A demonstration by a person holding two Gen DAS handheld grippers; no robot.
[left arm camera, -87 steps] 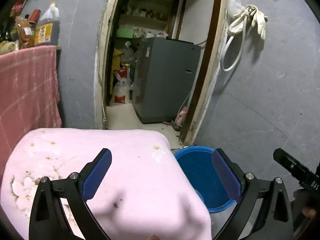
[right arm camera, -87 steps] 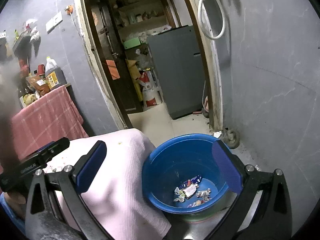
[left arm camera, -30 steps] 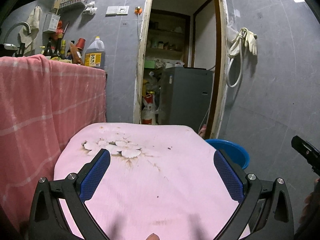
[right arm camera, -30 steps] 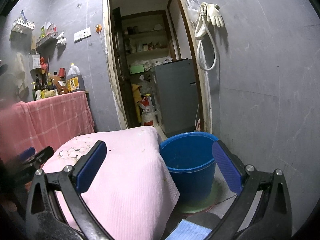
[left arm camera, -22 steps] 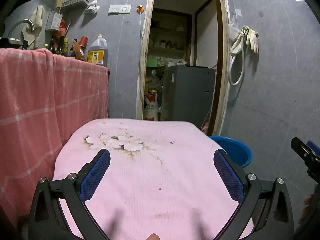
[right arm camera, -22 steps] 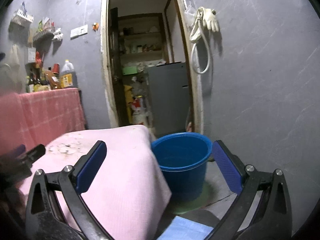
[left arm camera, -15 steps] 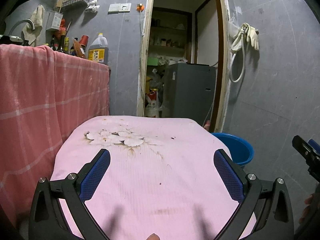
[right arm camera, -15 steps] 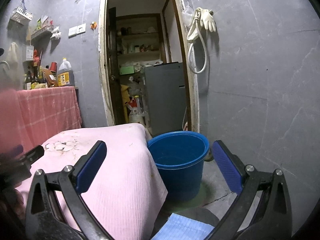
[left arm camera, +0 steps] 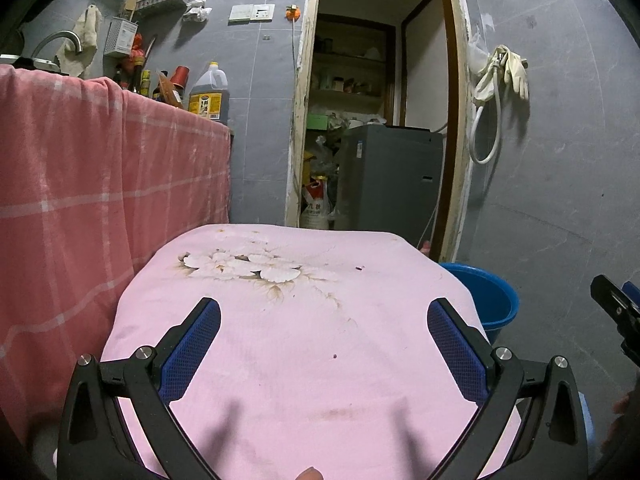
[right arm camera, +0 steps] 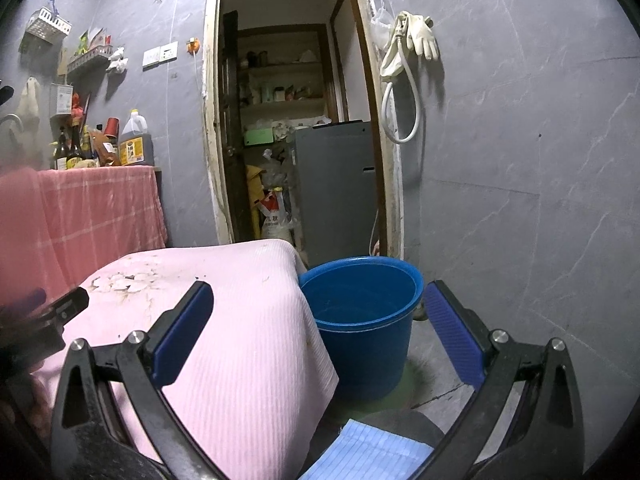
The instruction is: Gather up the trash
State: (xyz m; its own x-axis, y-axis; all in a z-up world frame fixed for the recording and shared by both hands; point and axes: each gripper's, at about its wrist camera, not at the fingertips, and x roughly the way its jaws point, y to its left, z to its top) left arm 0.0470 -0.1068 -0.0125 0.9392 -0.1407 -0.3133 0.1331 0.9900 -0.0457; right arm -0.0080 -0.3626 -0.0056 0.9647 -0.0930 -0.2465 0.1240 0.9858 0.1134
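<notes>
A blue bucket [right arm camera: 360,312] stands on the floor against the right side of a stool-like surface draped in a pink flowered cloth [left arm camera: 300,320]; the bucket's inside is hidden from this low angle. In the left wrist view only the bucket [left arm camera: 492,300] rim peeks past the cloth. My left gripper [left arm camera: 320,344] hovers open over the cloth's near half, nothing between its blue pads. My right gripper [right arm camera: 318,332] is open too, spanning the cloth's right edge [right arm camera: 248,320] and the bucket. A few tiny dark specks [left arm camera: 334,356] lie on the cloth.
A counter draped in red checked cloth [left arm camera: 80,200] holds bottles and an oil jug [left arm camera: 208,94] at the left. An open doorway [left arm camera: 376,120] leads to a grey appliance [right arm camera: 332,184]. A hose and gloves [right arm camera: 408,52] hang on the right wall. A blue-lined sheet [right arm camera: 368,456] lies below.
Both grippers have dropped from above the bucket and pulled back to a low, level view. The wrappers seen in the bucket earlier are now out of sight. Both stay open.
</notes>
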